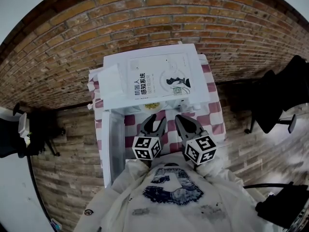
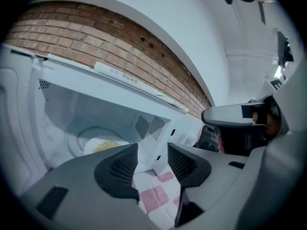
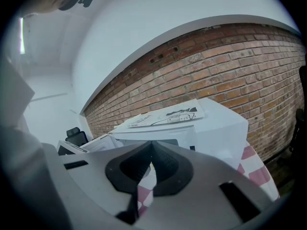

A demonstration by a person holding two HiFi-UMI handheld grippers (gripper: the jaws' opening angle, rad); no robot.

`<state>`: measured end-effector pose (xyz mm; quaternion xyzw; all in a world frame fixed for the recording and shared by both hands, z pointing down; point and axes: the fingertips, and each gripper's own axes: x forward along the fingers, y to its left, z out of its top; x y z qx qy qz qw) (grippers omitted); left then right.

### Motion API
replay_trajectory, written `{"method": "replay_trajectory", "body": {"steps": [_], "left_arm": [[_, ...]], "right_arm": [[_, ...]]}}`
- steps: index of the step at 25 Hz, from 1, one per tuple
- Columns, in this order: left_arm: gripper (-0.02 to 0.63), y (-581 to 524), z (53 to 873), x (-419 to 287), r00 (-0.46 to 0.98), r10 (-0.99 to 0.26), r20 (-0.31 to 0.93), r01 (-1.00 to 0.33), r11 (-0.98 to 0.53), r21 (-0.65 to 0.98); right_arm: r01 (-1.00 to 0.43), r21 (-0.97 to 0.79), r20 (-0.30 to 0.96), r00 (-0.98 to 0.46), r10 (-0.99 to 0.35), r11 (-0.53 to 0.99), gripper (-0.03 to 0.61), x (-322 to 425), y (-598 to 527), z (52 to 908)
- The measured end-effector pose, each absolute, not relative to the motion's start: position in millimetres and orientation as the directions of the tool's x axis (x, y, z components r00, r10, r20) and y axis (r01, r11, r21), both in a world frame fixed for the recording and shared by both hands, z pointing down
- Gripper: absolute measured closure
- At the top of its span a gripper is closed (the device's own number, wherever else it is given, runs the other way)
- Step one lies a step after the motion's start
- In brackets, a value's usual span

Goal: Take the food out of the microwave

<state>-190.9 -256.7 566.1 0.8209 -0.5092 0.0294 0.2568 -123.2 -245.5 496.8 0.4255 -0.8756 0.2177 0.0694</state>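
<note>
1. At the left, the one flat, smooth white door (image 1: 112, 149) of the microwave stood swung open.
2. Inside the boxy white microwave (image 3: 218, 128), a single round white plate (image 2: 91, 145) sat on the cavity floor. It bore one low heap of yellow, grainy food (image 2: 105, 146), which neither gripper touched.
3. One thin white book (image 1: 159, 79) with black print lay flat on the microwave's top.
4. Of the two grey grippers, the left gripper (image 2: 152, 152) sat before the open cavity. Its ribbed black pads were apart, with only the cloth showing through the gap.
5. The right gripper (image 3: 150, 159), just beside it, had its ribbed pads together at the tips, with nothing between them.
6. A pink-and-white checked cloth (image 1: 212, 110) covered the table, and a rough red brick wall (image 1: 145, 13) rose behind.
</note>
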Motion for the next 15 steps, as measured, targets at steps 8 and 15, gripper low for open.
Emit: {"method": "replay_trajectory", "body": {"steps": [8, 15], "left_arm": [[0.362, -262, 588, -188, 0.516, -0.797, 0.313, -0.790, -0.301, 0.533], [0.364, -267, 614, -185, 0.551, -0.771, 0.320, -0.715, -0.238, 0.657]], "right_arm": [[-0.779, -0.313, 0.315, -0.625, -0.714, 0.543, 0.565, -121, -246, 497], [-0.785, -0.305, 0.329, -0.618, -0.714, 0.539, 0.565, -118, -247, 498]]}}
